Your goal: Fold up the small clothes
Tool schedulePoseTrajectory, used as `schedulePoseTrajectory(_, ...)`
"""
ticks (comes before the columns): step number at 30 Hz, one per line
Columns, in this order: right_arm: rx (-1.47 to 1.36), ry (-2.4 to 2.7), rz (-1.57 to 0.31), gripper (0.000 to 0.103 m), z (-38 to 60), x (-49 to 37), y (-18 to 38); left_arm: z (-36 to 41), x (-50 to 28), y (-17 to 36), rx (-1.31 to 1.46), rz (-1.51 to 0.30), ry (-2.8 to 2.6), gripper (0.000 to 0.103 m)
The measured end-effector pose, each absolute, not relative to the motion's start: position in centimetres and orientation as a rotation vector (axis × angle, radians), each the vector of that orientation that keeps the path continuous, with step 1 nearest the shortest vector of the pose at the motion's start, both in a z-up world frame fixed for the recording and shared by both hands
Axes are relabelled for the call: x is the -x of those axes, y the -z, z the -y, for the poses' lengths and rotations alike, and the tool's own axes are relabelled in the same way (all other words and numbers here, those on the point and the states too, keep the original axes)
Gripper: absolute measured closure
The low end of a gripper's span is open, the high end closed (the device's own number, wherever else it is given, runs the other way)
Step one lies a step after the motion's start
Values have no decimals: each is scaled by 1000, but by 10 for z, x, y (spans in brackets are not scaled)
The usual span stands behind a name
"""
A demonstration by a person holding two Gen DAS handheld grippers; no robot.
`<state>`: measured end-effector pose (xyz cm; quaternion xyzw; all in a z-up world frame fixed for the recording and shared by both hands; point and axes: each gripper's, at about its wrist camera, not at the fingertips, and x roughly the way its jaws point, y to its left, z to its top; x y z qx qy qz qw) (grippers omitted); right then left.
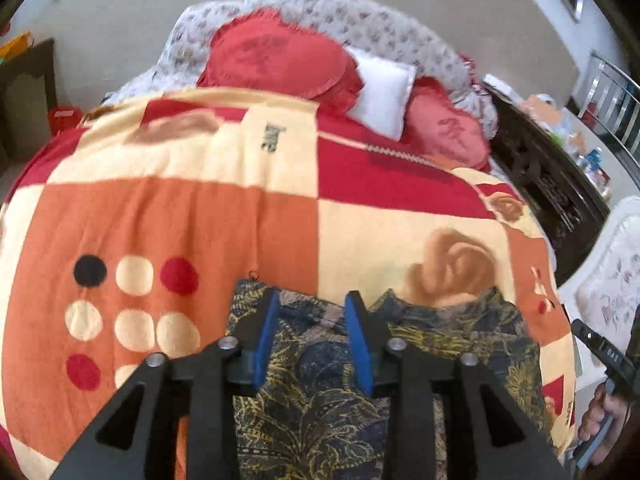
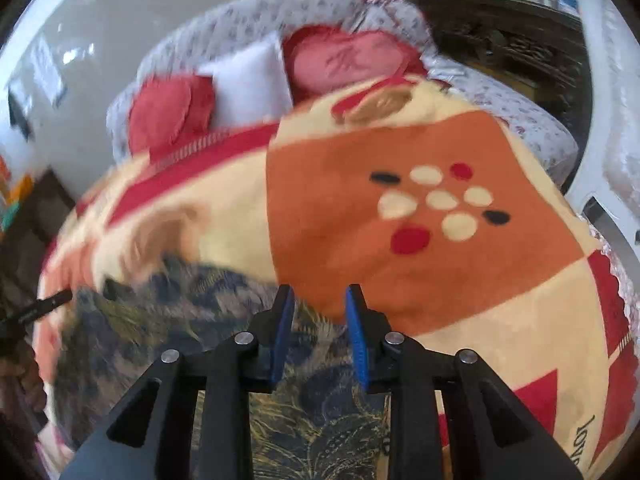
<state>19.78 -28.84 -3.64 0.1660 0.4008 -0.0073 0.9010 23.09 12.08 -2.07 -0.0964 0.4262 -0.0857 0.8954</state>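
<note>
Both grippers' fingers apart above garment (image 1: 320, 392), blanket (image 1: 180, 208) w/ room around

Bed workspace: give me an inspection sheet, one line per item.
Surface: bed under a checked blanket in orange, cream and red, printed with dots.
Job's things: dark floral garment lying at the blanket's near edge.
Clutter: two red cushions and a white pillow at the far end of the bed.
Grippers: left gripper open above the garment, nothing pinched; right gripper open above the garment's edge, nothing pinched.
Cables: nothing seen.
Surroundings: dark carved cabinet beside the bed, with small items on top; pale floor beyond.
</note>
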Motion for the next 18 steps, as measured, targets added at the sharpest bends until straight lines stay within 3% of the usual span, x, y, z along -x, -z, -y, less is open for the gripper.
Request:
schedulePoseTrajectory(6,-340,6,-834,73,265,-188,48,-78,-231,53,121,-921,266,62)
schedulePoseTrajectory(9,-289,21,-899,73,236,-197,68,-71,-241,69,97,-909,218,50)
schedulePoseTrajectory(13,-258,138,-967,72,224,-214,98,-88,-237,98,107,-878,158,45)
schedulePoseTrajectory(15,-247,161,-930,58,225,-219,106,-105,-227,101,193,-856,159,45)
schedulePoseTrajectory(17,-244,160,-915,38,230,-225,114,-120,-221,104,268,-849,141,48)
schedulePoseTrajectory(18,-285,141,-913,35,236,-226,118,-125,-220,104,301,-843,139,52)
